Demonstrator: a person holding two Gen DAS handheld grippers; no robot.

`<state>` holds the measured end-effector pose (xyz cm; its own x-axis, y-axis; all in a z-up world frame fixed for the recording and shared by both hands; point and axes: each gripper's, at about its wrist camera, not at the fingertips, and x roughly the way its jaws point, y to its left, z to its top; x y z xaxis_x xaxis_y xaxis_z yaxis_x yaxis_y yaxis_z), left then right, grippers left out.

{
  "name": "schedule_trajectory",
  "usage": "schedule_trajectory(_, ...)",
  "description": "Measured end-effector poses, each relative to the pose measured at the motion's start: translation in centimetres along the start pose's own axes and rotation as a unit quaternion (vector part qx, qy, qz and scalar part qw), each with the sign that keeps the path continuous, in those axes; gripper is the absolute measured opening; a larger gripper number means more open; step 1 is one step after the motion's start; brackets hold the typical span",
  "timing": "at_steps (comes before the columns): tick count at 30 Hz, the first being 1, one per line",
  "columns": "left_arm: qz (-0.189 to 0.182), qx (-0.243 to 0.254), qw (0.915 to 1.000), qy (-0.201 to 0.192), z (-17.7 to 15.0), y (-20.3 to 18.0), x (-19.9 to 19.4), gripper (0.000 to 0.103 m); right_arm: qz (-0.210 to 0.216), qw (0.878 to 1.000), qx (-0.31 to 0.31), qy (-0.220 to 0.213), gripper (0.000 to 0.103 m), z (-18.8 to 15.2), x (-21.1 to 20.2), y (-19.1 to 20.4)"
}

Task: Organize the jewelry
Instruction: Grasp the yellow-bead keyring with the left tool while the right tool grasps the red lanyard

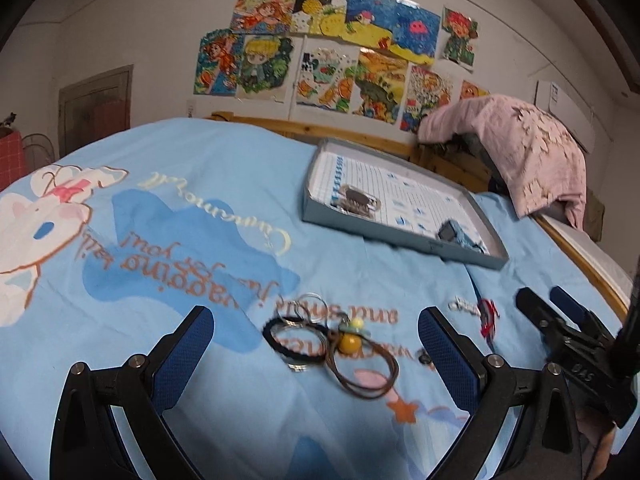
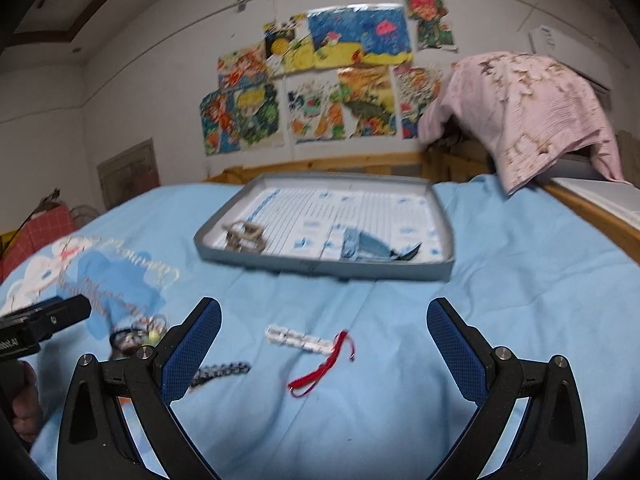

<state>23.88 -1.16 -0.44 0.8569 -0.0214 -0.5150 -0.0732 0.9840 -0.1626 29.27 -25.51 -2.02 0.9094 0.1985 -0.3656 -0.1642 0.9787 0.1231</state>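
Left gripper (image 1: pixel 316 344) spread wide, holding nothing, over the blue bedsheet (image 1: pixel 200 184). Between its fingers: black hair tie (image 1: pixel 294 342), metal rings (image 1: pixel 306 308), brown cord with an orange bead (image 1: pixel 349 343). Grey tray (image 2: pixel 320 266) at 12 o'clock of the right view holds a brownish clip (image 2: pixel 244 236) and a blue piece (image 2: pixel 360 246). Right gripper (image 2: pixel 324 354) spread wide, empty; white bracelet (image 2: pixel 298 338) and red string (image 2: pixel 324 368) lie between its fingers, dark beaded chain (image 2: pixel 220 372) at 9 o'clock.

Bare bedspread (image 2: pixel 520 280) lies open between the tray (image 2: pixel 440 272) and the right gripper (image 2: pixel 320 344). Red cord (image 2: pixel 320 372) and white bracelet (image 2: pixel 298 338) obstruct the near middle; pink cloth (image 2: pixel 532 116) overhangs the far right corner.
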Motion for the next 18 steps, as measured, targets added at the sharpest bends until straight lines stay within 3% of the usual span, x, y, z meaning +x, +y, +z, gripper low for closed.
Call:
schedule_trajectory(2,-0.004,0.01,0.9999,0.009,-0.4,-0.4,0.3,0.103,0.005,1.0,-0.005,0.006,0.095,-0.4,0.4,0.1)
schedule_trajectory(4,-0.005,0.013,0.9997,0.019,-0.7,-0.6,0.7,0.102,0.01,1.0,-0.002,0.015,0.079,-0.8,0.9,0.0)
schedule_trajectory(6,-0.007,0.014,0.9993,0.033,-1.1,-0.6,1.3,0.094,0.015,0.999,0.005,0.031,0.066,-1.2,1.7,-0.3)
schedule_trajectory(12,-0.024,-0.002,0.9959,0.087,-2.1,-0.1,3.2,0.071,0.034,0.998,0.019,0.058,0.054,-2.3,3.1,-0.7)
schedule_trajectory(15,-0.029,-0.009,0.9947,0.099,-2.4,0.0,3.7,0.062,0.036,0.997,0.022,0.07,0.044,-2.8,3.6,-0.8)
schedule_trajectory(18,-0.033,-0.008,0.9939,0.105,-2.6,0.0,3.9,0.054,0.032,0.996,0.023,0.082,0.041,-3.2,4.2,-0.8)
